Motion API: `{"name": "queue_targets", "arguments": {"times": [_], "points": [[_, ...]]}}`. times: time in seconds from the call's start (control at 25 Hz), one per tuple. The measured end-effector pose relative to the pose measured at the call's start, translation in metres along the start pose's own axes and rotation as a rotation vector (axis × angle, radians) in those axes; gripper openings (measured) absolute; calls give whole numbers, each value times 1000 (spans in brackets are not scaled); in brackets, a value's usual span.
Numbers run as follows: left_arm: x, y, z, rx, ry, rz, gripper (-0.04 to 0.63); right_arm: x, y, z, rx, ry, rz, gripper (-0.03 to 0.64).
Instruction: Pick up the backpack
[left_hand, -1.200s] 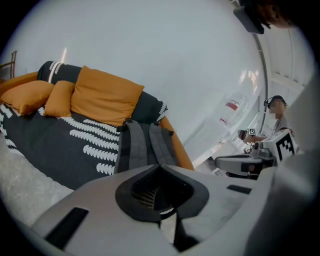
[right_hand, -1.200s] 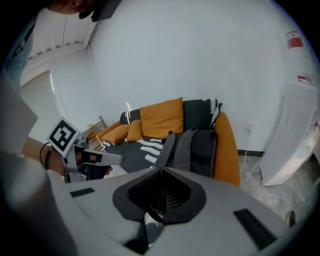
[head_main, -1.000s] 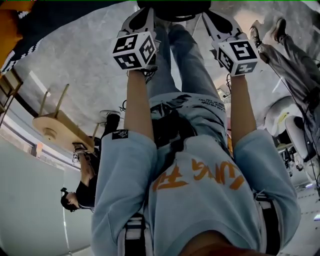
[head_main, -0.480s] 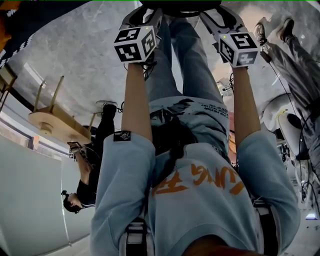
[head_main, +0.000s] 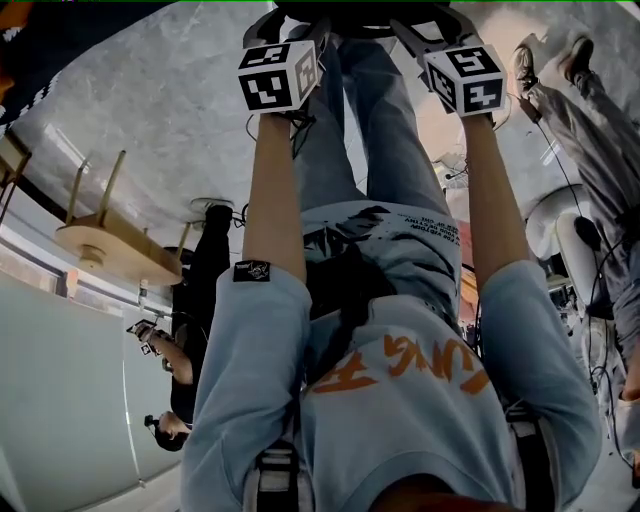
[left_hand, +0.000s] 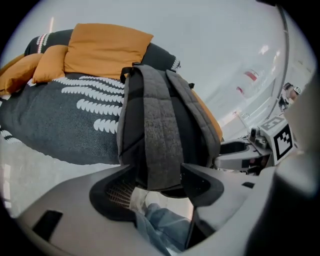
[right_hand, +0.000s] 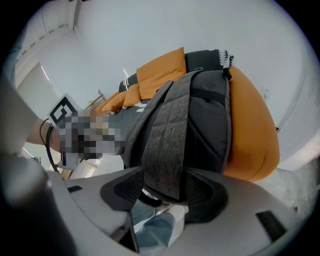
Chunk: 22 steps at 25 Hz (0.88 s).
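The backpack (left_hand: 172, 107) is dark grey and black with an orange side (right_hand: 252, 132). In the left gripper view one of its grey padded straps (left_hand: 160, 150) hangs down between the jaws of my left gripper (left_hand: 157, 185). Those jaws are opening and stand apart from the strap. In the right gripper view the other grey strap (right_hand: 167, 145) runs between the jaws of my right gripper (right_hand: 162, 187), which are also opening and spread wide. In the head view the two marker cubes (head_main: 278, 75) (head_main: 463, 78) sit at the top, just under the dark backpack (head_main: 360, 10).
Behind the backpack lies a dark blanket (left_hand: 60, 115) with a white pattern and orange pillows (left_hand: 102, 47). The head view shows a wooden stool (head_main: 110, 245), a person in black (head_main: 195, 300) at the left and another person's legs (head_main: 590, 130) at the right.
Both marker cubes have slid toward the top edge of the head view, with the arms stretched further. The person in black at the left has shifted lower in the picture.
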<state>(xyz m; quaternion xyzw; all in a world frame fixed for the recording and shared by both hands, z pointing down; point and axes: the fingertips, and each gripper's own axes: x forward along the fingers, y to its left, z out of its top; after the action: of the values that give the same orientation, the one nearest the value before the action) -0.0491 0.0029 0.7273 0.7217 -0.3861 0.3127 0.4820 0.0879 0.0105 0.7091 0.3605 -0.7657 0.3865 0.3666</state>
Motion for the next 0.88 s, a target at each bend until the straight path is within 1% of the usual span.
{"name": "queue_targets", "arguments": {"times": [0.12, 0.2, 0.36, 0.48, 0.56, 0.68, 0.72, 0.76, 0.88], "points": [[10, -7, -9, 6, 36, -30, 268, 5, -2, -6, 21, 0, 4, 238], [17, -6, -12, 14, 49, -30, 270, 10, -4, -6, 24, 9, 14, 238], [27, -2, -11, -7, 43, -26, 270, 12, -6, -7, 33, 33, 57, 232], [32, -4, -10, -14, 45, -30, 270, 7, -8, -9, 41, 50, 89, 209], [31, -2, -8, -28, 50, -50, 268, 6, -5, -8, 37, 62, 104, 190], [20, 5, -2, -69, 49, -77, 182, 5, 1, -2, 40, 73, 120, 153], [16, 5, 1, -73, 38, -82, 156, 3, 1, 1, 40, 74, 123, 132], [11, 3, 3, -68, 23, -88, 116, -1, 1, 2, 39, 72, 124, 113], [-5, -6, 10, -37, -18, -116, 91, -14, 4, 10, 25, 52, 114, 79]]}}
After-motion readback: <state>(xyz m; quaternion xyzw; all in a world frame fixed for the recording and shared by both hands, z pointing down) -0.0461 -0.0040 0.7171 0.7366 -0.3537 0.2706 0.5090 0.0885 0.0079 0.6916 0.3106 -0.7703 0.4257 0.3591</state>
